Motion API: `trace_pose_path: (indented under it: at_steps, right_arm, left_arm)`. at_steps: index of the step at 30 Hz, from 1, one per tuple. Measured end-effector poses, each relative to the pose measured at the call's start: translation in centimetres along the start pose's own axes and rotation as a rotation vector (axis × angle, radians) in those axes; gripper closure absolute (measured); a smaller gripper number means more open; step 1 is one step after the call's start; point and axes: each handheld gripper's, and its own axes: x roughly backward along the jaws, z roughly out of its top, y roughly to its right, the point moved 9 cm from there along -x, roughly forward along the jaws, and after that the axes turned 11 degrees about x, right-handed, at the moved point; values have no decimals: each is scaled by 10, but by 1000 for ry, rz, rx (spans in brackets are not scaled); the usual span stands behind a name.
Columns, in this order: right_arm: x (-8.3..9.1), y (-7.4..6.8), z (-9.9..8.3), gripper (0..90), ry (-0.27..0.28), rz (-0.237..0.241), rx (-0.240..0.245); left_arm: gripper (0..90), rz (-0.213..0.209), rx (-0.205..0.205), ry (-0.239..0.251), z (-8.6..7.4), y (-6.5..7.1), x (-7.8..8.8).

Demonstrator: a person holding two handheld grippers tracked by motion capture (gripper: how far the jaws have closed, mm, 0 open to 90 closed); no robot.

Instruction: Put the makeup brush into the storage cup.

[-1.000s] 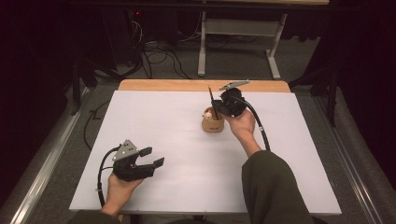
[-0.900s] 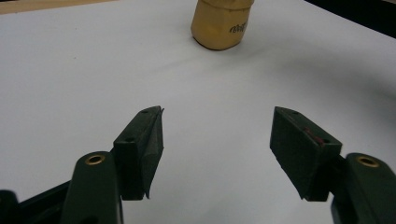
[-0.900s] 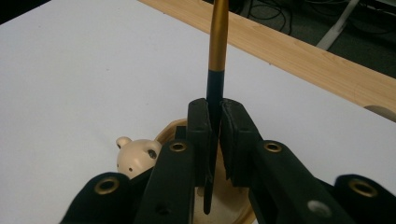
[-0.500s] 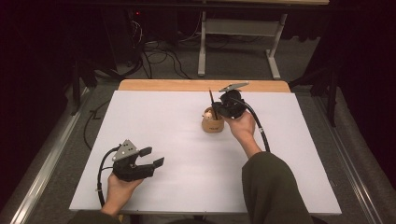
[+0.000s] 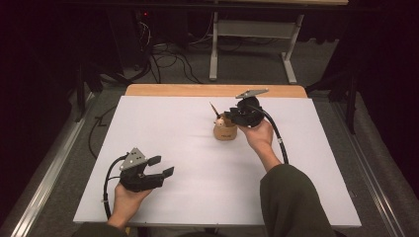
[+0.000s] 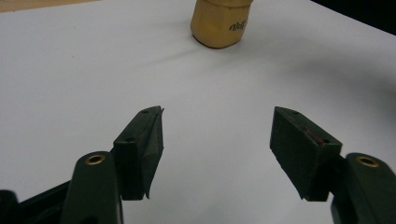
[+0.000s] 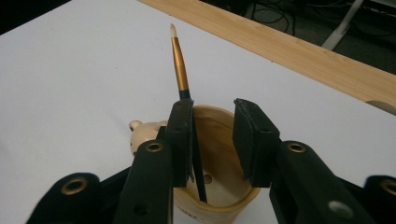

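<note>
Fingers of the left gripper (image 5: 157, 167) are spread wide and hold nothing in the high view, low on the white table (image 5: 163, 123). Up by the cup (image 5: 225, 131), the right gripper (image 5: 228, 117) sits at the rim.

Left gripper view: both pads apart, cup far ahead.

Right gripper view: the jaws stand a little apart over the cup, letting go of the paintbrush (image 7: 180, 70), which leans inside. I think lifting straight up, slowly, keeps it from tipping
</note>
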Motion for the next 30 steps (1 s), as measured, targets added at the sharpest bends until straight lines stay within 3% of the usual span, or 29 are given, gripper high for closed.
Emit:
trace_pose_path:
  at_steps: [12, 30]
  right_arm:
    - [6, -2, 1, 577, 15, 11, -15]
    - [23, -2, 0, 538, 46, 3, -3]
  left_arm:
    - [354, 0, 1, 1, 0, 0, 0]
    - [354, 3, 2, 4, 0, -1, 0]
